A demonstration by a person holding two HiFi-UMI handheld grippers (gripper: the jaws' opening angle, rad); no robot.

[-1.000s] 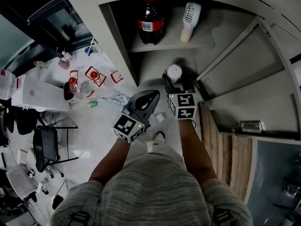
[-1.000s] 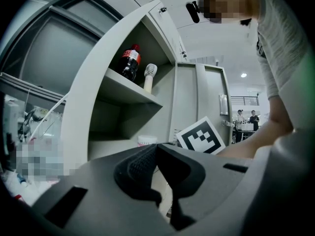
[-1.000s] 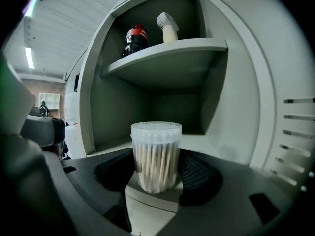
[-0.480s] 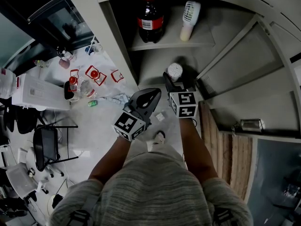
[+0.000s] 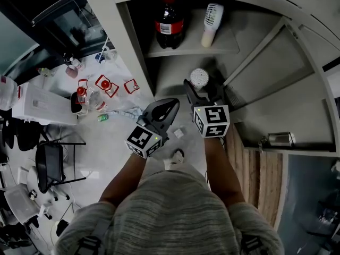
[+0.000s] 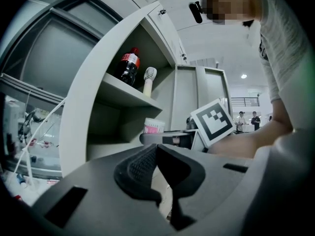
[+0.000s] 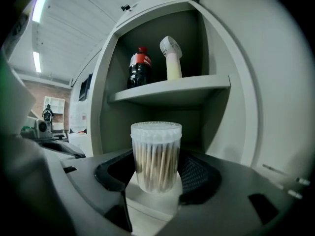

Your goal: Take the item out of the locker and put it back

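Note:
My right gripper (image 5: 198, 91) (image 7: 156, 175) is shut on a clear round tub of cotton swabs (image 5: 199, 78) (image 7: 156, 155), held upright at the mouth of the locker's lower compartment (image 5: 175, 73). The tub's white lid faces up. On the upper shelf (image 5: 186, 51) stand a cola bottle (image 5: 170, 21) (image 7: 139, 68) and a white handheld fan (image 5: 211, 20) (image 7: 171, 58). My left gripper (image 5: 168, 109) (image 6: 157, 154) hangs shut and empty just left of the right one, outside the locker. From the left gripper view the tub (image 6: 153, 127) shows beyond the right gripper's marker cube.
The locker door (image 5: 276, 62) stands open at the right. A cluttered white table (image 5: 42, 105) with small red-and-clear items lies to the left, with a black chair (image 5: 50, 163) below it. A wooden strip (image 5: 255, 169) runs along the floor on the right.
My right gripper has edged a little up and forward toward the locker with the tub in it. The left gripper has barely shifted.

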